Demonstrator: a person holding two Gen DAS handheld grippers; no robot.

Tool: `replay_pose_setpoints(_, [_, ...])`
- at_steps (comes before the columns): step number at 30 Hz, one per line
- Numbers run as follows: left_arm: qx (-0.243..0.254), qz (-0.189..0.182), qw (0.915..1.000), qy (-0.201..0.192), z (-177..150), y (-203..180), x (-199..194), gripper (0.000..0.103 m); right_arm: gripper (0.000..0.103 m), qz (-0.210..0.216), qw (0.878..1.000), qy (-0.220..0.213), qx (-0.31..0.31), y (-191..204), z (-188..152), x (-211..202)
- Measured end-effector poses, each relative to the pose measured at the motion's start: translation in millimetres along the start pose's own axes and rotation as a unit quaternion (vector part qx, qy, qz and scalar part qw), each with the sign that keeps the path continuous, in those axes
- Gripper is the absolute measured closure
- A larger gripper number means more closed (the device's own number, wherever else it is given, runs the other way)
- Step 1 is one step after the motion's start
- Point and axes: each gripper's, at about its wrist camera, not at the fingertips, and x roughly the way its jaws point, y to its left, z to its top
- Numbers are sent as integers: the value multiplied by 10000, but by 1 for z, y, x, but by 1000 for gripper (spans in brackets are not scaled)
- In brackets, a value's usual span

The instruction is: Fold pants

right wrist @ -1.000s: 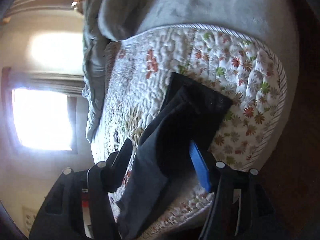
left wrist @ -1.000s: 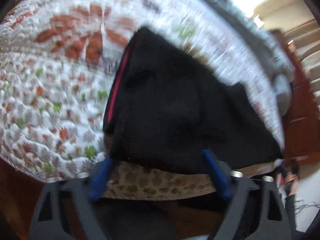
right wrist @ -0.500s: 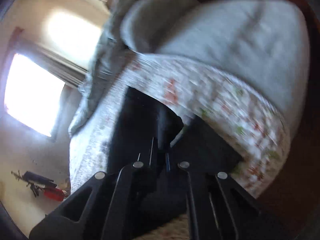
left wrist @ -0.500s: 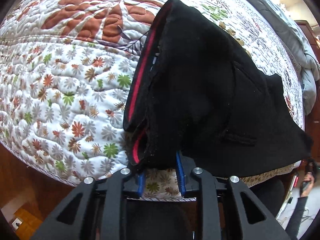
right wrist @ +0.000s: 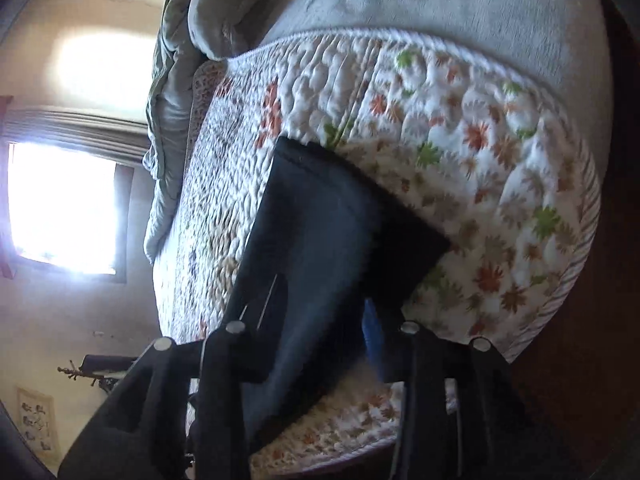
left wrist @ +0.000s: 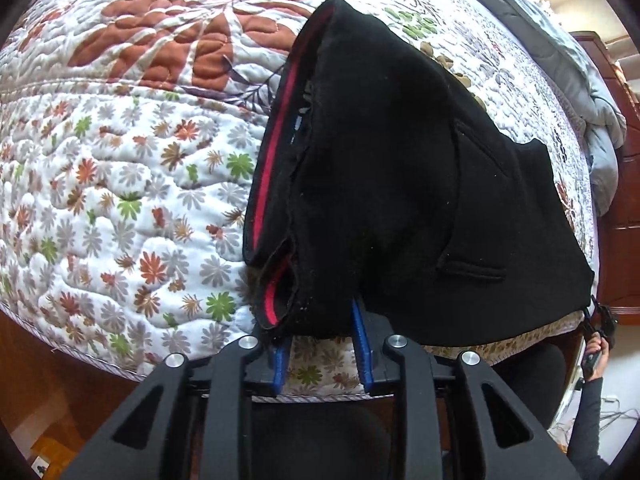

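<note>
One pair of black pants (left wrist: pixel 384 184) lay on the quilt (left wrist: pixel 120 200) by the bed's near edge, its red-striped waistband bunched toward the left gripper (left wrist: pixel 322 340), whose blue pads pinched that corner. The right gripper (right wrist: pixel 320 320) straddled the other end with cloth between its jaws, which were opening; whether they gripped I could not tell. To fold well, I judged both corners should rise together, taut and level, before swinging over. Two grippers, one garment, one quilt, one grey blanket (right wrist: pixel 440 0).
</note>
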Motion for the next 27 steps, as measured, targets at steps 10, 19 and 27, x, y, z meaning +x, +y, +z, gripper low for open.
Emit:
replay_pose_setpoints(10, [22, -75, 9998, 174, 11, 6, 2, 75, 96, -607, 9976, 117, -319, -4, -13, 2])
replay_pose_setpoints(19, [638, -174, 9976, -219, -1, -7, -4, 44, 55, -1124, 9606, -7, -2542, 107, -109, -21])
replay_pose_setpoints(27, [344, 852, 9865, -1358, -29, -14, -41, 39, 70, -712, 8975, 841, -4271, 216, -234, 84])
